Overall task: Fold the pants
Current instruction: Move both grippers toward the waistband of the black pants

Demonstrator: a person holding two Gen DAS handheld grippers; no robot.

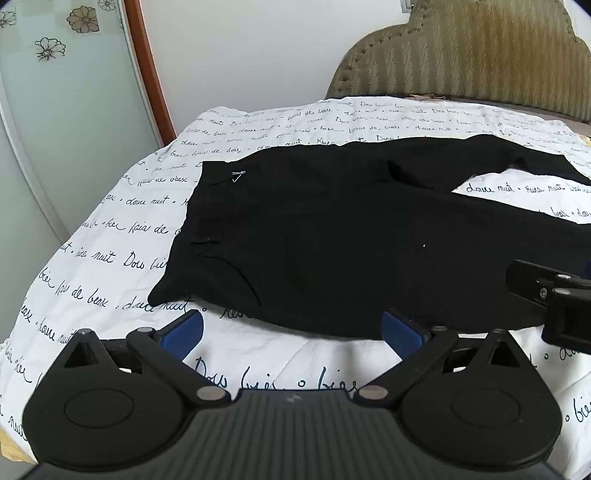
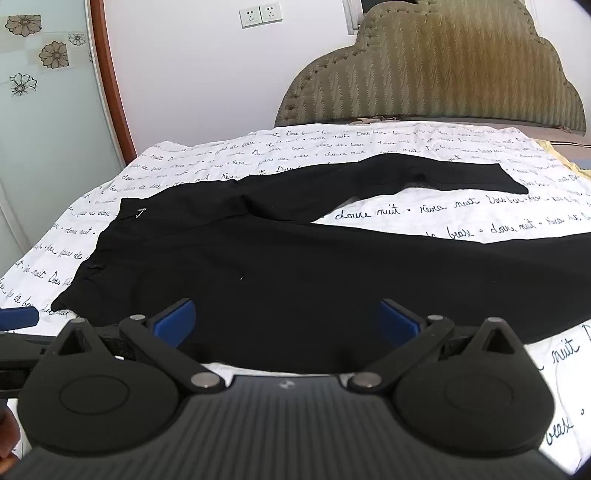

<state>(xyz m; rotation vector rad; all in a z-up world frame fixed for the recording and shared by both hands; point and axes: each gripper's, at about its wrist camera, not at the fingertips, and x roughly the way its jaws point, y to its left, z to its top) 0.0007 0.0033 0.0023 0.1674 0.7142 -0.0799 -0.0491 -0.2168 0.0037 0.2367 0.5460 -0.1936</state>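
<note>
Black pants lie spread flat on a white bedsheet with black script, waistband at the left, two legs running right and apart. They also show in the right wrist view. My left gripper is open and empty, hovering just in front of the pants' near edge by the waist. My right gripper is open and empty above the near leg's front edge. The right gripper's body shows at the right edge of the left wrist view. A blue fingertip of the left gripper shows at the left edge of the right wrist view.
The bedsheet covers the bed. A padded olive headboard stands at the far side. A glass door with flower prints and a brown frame stands at the left. Wall sockets sit on the white wall.
</note>
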